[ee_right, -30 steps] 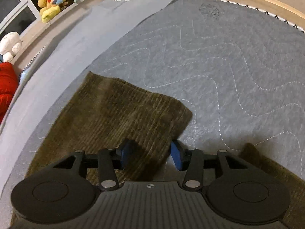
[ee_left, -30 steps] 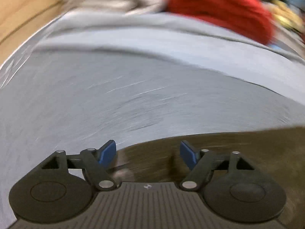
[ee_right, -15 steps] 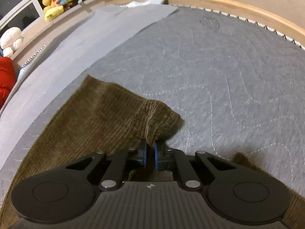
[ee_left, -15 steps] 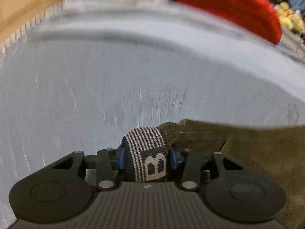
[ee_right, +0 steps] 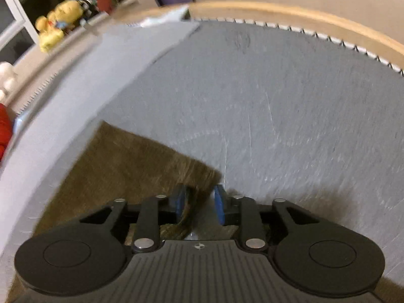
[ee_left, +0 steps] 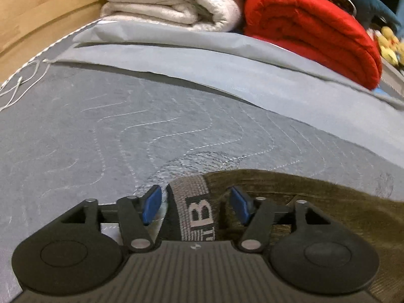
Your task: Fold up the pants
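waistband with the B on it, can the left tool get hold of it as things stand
Probably yes. The waistband already lies between the blue pads of the left tool, which have just been opening and stand clear of it on both sides. Nothing covers it; closing should catch it.

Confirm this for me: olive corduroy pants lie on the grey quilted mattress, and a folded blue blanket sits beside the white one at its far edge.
One detail is wrong: the blanket beside the white blanket is red, not blue, as the left wrist view shows. The olive corduroy pants do lie on the grey quilted mattress.
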`<control>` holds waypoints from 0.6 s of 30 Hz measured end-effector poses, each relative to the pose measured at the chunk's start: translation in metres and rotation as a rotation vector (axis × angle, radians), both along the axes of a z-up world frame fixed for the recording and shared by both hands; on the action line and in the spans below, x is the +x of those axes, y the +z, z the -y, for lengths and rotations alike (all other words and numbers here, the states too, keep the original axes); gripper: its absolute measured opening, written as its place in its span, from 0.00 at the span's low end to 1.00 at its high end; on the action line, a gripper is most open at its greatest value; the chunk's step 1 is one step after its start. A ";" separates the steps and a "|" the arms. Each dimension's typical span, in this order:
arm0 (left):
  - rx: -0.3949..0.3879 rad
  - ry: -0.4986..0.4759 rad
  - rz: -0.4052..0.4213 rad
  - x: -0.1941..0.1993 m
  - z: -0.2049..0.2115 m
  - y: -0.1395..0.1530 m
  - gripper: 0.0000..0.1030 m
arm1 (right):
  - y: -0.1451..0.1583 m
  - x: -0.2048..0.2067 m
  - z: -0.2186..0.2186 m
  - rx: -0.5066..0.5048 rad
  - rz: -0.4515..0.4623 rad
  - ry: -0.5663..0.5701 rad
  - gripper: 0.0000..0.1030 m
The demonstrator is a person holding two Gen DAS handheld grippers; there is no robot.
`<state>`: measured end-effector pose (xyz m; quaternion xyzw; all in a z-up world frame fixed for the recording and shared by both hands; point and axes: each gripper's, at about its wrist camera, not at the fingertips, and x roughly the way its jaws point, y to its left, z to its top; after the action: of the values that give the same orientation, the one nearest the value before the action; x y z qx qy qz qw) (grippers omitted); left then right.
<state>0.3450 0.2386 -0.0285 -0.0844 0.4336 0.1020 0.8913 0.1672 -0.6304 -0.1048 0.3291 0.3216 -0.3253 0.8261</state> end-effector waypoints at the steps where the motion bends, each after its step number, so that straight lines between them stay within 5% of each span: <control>1: -0.016 0.014 0.000 -0.007 0.000 0.007 0.67 | 0.003 -0.005 0.001 -0.002 -0.003 -0.001 0.31; 5: -0.047 0.033 -0.020 -0.029 -0.003 0.026 0.67 | 0.010 -0.038 0.011 0.049 -0.015 -0.023 0.31; 10: -0.118 -0.004 -0.067 -0.076 -0.004 0.050 0.67 | 0.014 -0.093 0.021 0.107 -0.025 -0.027 0.48; 18: -0.182 -0.048 -0.192 -0.176 -0.022 0.052 0.71 | -0.006 -0.172 0.028 0.125 -0.184 0.082 0.58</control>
<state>0.1686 0.2603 0.0235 -0.1444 0.5262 0.0486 0.8366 -0.0047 -0.6580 -0.1104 0.3354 0.4288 -0.2995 0.7835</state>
